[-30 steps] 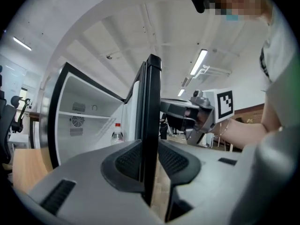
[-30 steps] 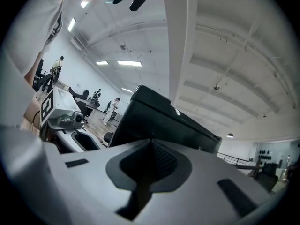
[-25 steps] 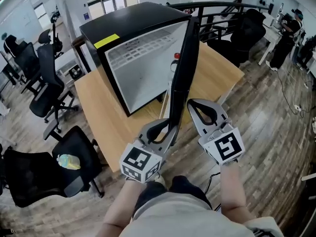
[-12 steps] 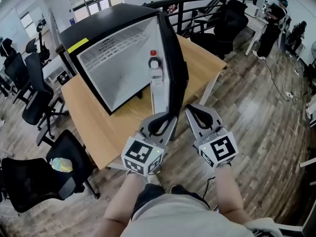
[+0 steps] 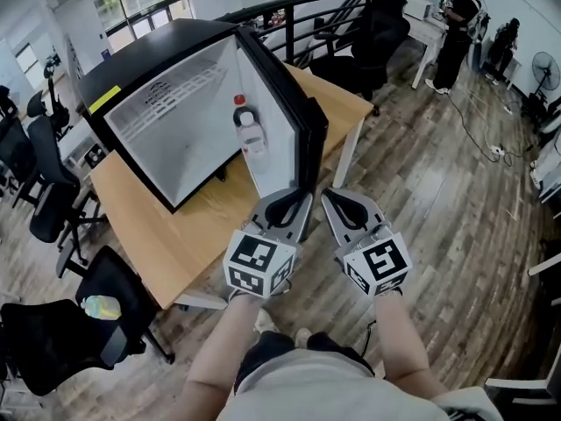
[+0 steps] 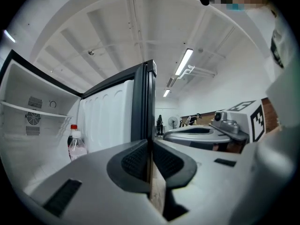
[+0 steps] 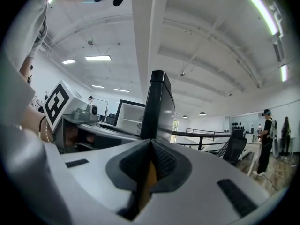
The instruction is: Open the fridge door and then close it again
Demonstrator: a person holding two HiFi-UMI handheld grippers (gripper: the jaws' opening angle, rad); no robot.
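The wooden tabletop (image 5: 200, 228) held a fridge (image 5: 162, 60), its door (image 5: 282, 152) open. Our left tool (image 6: 151, 140) had just been closing, nearly shut on nothing. Our right tool (image 7: 151, 141) was shut and empty.

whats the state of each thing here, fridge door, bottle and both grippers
fridge door, open
bottle, upright on the door shelf, red cap on
left gripper, jaws have just been closing, nearly together, nothing between them
right gripper, shut, empty
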